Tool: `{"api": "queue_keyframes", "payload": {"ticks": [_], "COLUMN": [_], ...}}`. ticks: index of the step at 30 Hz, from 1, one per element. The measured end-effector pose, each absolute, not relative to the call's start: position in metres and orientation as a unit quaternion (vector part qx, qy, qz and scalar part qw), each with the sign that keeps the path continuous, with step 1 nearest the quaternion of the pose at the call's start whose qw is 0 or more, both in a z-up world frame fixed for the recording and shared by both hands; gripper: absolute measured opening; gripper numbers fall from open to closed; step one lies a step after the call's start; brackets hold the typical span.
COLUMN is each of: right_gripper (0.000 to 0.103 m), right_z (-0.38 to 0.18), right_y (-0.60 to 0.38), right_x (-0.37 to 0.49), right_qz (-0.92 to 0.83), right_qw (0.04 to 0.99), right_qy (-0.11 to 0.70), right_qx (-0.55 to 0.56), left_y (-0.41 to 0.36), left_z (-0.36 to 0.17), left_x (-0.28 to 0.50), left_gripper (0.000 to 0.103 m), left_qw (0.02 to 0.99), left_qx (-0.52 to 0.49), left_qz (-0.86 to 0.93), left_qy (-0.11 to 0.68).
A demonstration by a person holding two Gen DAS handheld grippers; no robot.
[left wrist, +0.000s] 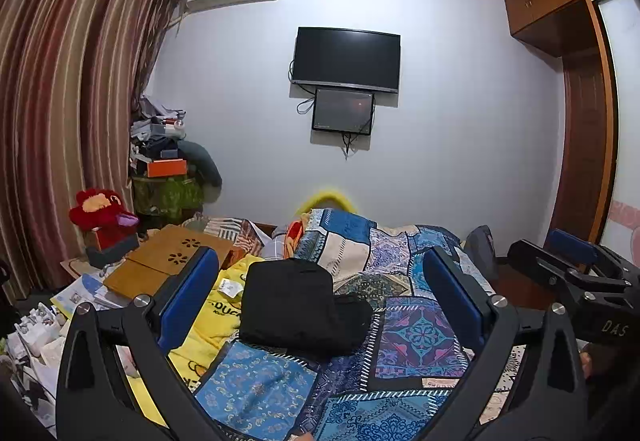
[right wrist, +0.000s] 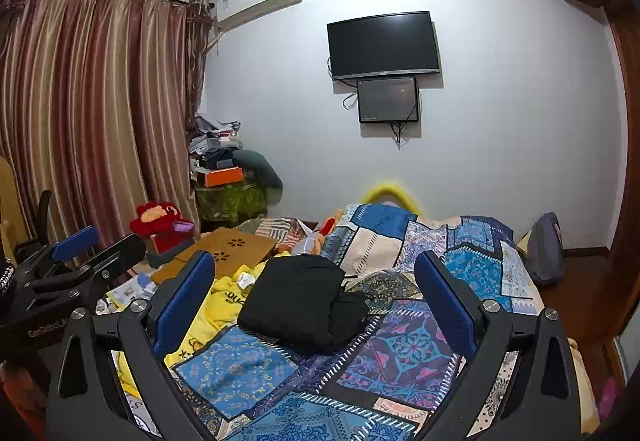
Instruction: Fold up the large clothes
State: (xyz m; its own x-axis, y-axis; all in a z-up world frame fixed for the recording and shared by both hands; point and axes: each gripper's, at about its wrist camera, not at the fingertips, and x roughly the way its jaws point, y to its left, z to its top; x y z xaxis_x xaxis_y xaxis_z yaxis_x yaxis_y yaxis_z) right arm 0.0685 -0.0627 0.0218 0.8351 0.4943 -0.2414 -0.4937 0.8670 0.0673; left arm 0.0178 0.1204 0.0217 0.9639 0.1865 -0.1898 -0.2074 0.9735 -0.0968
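Observation:
A black garment (left wrist: pixel 300 309) lies folded into a compact bundle on the patchwork bedspread (left wrist: pixel 416 337); it also shows in the right wrist view (right wrist: pixel 300 301). A yellow garment (left wrist: pixel 216 305) with a white tag lies spread to its left, also in the right wrist view (right wrist: pixel 224 297). My left gripper (left wrist: pixel 320 273) is open and empty, held above the bed in front of the black bundle. My right gripper (right wrist: pixel 314 269) is open and empty, at about the same height. Each gripper shows at the edge of the other's view: the right gripper (left wrist: pixel 580 265), the left gripper (right wrist: pixel 84 245).
A wooden lap tray (left wrist: pixel 172 257) and a red plush toy (left wrist: pixel 100 209) lie at the bed's left, with papers (left wrist: pixel 80 293) near them. A cluttered stand (left wrist: pixel 168 169) stands by the curtain (left wrist: pixel 60 101). A TV (left wrist: pixel 346 59) hangs on the far wall. A wardrobe (left wrist: pixel 580 81) is on the right.

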Motion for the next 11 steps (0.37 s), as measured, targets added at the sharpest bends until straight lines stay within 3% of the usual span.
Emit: {"api": "queue_keyframes", "payload": {"ticks": [11], "right_gripper": [0.099], "right_z": [0.0189], "right_y": [-0.0647], "right_x": [0.0736], "right_qz": [0.259], "right_qw": [0.956], "right_qy": [0.139], "right_qx": [0.01], "left_y": [0.1203], "left_z": [0.0171], "left_x": [0.0204], "left_gripper": [0.103], "left_qw": [0.988], "left_qx": [-0.056], "left_qz": [0.105], "left_qy": [0.095]}}
